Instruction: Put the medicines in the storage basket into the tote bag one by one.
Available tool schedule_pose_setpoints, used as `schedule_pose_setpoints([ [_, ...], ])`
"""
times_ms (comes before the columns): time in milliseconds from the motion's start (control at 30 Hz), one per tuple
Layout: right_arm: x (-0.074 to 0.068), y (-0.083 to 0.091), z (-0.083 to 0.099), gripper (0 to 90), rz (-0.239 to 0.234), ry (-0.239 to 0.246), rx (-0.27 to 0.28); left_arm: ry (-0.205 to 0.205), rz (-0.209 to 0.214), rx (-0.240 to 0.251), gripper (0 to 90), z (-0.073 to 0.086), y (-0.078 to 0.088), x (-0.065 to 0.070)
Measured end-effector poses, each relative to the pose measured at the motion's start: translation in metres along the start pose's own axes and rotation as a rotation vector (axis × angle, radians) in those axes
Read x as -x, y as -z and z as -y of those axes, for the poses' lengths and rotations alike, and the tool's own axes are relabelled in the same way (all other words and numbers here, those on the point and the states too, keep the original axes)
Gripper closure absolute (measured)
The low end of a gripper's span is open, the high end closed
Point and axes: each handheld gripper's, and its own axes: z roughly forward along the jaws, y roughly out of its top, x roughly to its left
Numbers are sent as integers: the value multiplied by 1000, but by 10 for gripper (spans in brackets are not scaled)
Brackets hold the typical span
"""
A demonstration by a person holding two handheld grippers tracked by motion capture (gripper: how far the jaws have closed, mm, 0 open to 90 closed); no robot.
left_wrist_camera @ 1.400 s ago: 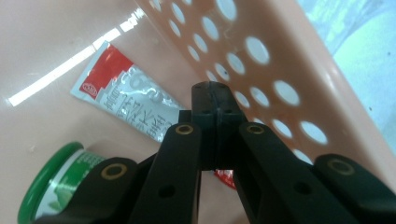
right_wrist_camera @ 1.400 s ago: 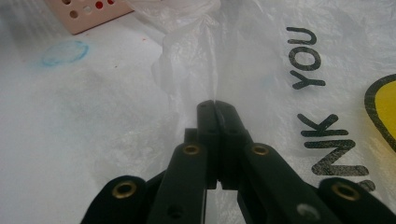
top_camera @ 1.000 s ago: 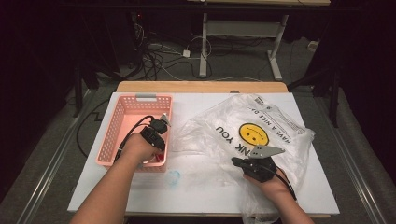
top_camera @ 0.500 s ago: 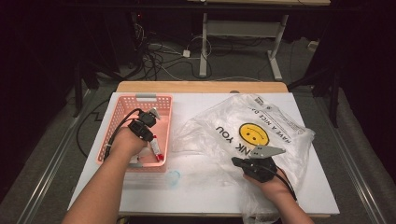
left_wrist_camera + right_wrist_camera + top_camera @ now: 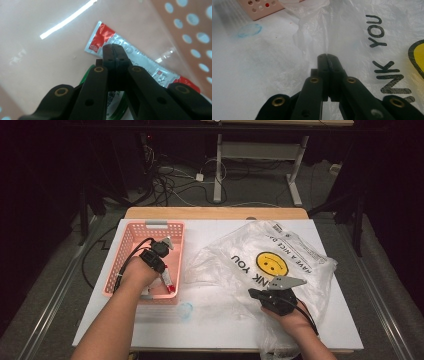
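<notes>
Left gripper (image 5: 115, 48) is closed, empty, over a sachet (image 5: 135, 60) just beyond its tips: light, limp, slick; pinch an edge. Right gripper (image 5: 327, 57) pinches the bag (image 5: 352, 32).

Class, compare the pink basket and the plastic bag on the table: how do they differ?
The pink basket is rigid, opaque and perforated; the plastic bag is limp, crumpled and see-through. The pink basket holds a red-and-white sachet; the plastic bag lies flat, printed with a yellow smiley. Both rest on the white table.

Left tongs (image 5: 162, 245) jaws pressed together, right tongs (image 5: 256, 294) likewise, forearms apart
</notes>
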Motion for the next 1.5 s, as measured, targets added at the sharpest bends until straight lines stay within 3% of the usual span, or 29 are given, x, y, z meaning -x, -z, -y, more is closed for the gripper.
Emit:
schedule_pose_setpoints([
  [233,0,1,0,900,-1,0,1,1,40,59,882,-9,-4,5],
  [367,0,1,0,900,-2,-4,2,-20,25,64,882,-14,-9,12],
  [533,1,3,0,900,0,-8,6,4,49,103,867,-15,0,12],
  [633,1,4,1,900,0,-5,5,34,85,116,746,-11,8,9],
  [733,1,4,0,900,2,-3,6,58,131,113,562,-9,11,10],
  [800,0,4,0,900,2,-4,6,56,105,102,498,-8,11,12],
  [900,0,4,0,900,1,-3,5,65,106,76,432,-8,6,12],
  [1167,0,3,0,900,-1,-6,4,81,132,72,443,-7,2,8],
  [1233,0,3,0,900,-1,-5,2,61,77,55,475,-7,-1,10],
  [1433,0,4,1,900,-4,-9,3,59,107,70,486,-7,2,9],
  [1500,1,4,1,900,-4,-10,1,35,123,71,571,-5,5,10],
])
